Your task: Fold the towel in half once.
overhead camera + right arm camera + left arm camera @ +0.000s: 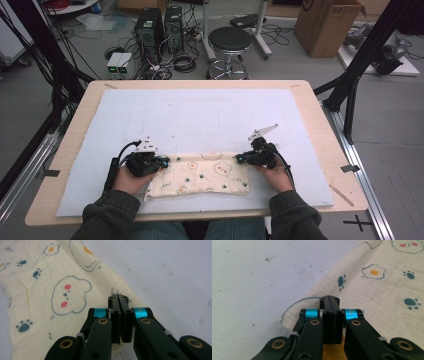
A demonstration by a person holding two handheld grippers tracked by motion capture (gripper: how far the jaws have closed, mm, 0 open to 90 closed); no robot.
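Cloth (200,175) lies under both closed hand-held grippers (162,161) (241,158), seemingly pinched at neither.

Table (320,150) (wooden) — grey mat (200,120), cloth (210,177).

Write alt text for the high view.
A person at a table holds two grippers at the far corners of a folded cream cloth printed with cartoons: the left gripper at its left end, the right gripper at its right end. The cloth lies on a pale blue mat; beyond the table stand a stool and computers.
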